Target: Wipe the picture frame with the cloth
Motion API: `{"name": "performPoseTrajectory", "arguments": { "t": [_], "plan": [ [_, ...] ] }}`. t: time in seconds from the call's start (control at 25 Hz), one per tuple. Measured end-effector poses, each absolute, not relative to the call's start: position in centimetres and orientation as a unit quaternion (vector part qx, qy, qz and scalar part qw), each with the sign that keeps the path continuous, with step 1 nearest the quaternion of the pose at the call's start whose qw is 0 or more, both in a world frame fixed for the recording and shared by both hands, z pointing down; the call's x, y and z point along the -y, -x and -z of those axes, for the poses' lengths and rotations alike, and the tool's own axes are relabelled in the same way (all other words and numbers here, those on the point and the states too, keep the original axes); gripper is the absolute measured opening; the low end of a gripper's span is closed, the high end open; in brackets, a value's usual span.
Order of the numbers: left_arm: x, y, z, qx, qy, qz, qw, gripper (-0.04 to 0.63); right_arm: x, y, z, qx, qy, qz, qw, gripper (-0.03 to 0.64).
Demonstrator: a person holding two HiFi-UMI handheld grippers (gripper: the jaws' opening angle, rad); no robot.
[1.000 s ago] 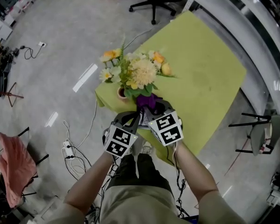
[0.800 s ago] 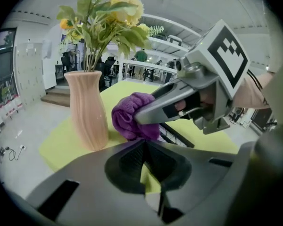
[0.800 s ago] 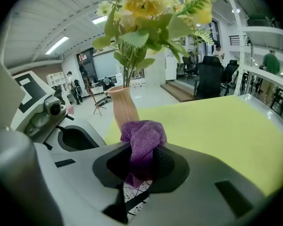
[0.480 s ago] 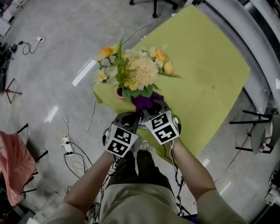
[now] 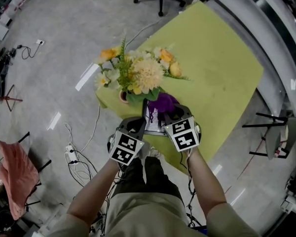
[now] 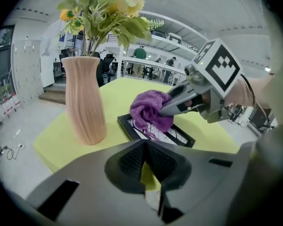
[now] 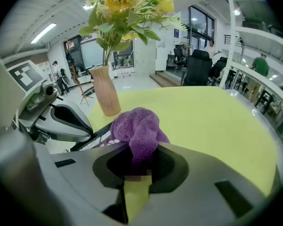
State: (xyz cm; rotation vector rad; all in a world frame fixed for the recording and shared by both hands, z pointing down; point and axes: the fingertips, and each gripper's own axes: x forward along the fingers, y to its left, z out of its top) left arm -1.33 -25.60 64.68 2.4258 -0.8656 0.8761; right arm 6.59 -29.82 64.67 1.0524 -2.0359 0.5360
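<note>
At far left, vase (image 6: 85,102): upright on the desk (image 5: 217,73) with its flowers (image 5: 138,75), just beside the frame's left corner but apart from it. We see no shift in it.
Left gripper (image 6: 145,147): fingers pressed together with nothing between them, held low at the frame's near-left side. We cannot tell whether they touch the frame. It has stayed about where it was.
Frame (image 6: 174,136): flat on the desk near its front corner, between the two grippers, a black border round a pale picture.
Cloth (image 6: 148,111): purple and bunched, resting on the frame toward its far end, its tail pinched in the right gripper.
Right gripper (image 7: 137,163): fingers clenched on the cloth, angled down onto the frame.
Change: over the last second the right gripper has swung out to the right and pushed the cloth up the frame. In the head view a strip of pale picture now shows between the grippers, where the two sat close together before.
Meaning: we judge a wiping stroke is under way. The near part of the picture looks already passed over, and the far part and the border are likely still to do.
Risk: the vase stands close to the stroke's left side, so we would keep the sweep clear of it.
</note>
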Motion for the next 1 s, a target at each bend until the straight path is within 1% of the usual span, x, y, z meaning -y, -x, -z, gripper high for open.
{"name": "performPoseTrajectory", "arguments": {
  "t": [0.12, 0.24, 0.36, 0.52, 0.64, 0.76, 1.0],
  "plan": [
    [25.6, 1.4, -64.7, 0.310, -0.873, -0.311, 0.211, 0.008, 30.1, -9.3, -64.7, 0.777, -0.448, -0.219, 0.384, 0.072],
    [25.7, 1.5, -64.7, 0.310, -0.875, -0.303, 0.216, 0.008, 30.1, -10.4, -62.8, 0.780, -0.466, -0.230, 0.350, 0.072],
    [25.7, 1.4, -64.6, 0.310, -0.877, -0.296, 0.219, 0.008, 29.6, -9.0, -59.6, 0.805, -0.450, -0.235, 0.308, 0.072],
    [25.5, 1.6, -64.6, 0.309, -0.876, -0.295, 0.224, 0.008, 28.1, -4.2, -58.1, 0.842, -0.393, -0.253, 0.271, 0.072],
    [25.2, 1.7, -64.4, 0.306, -0.875, -0.299, 0.225, 0.008, 27.2, -0.7, -59.2, 0.856, -0.354, -0.256, 0.276, 0.074],
    [24.7, 2.1, -64.3, 0.304, -0.875, -0.300, 0.229, 0.008, 26.7, 1.2, -61.1, 0.856, -0.338, -0.267, 0.286, 0.074],
    [24.0, 2.5, -65.0, 0.308, -0.870, -0.304, 0.238, 0.008, 26.0, 1.1, -64.4, 0.841, -0.338, -0.264, 0.331, 0.074]
  ]
}}
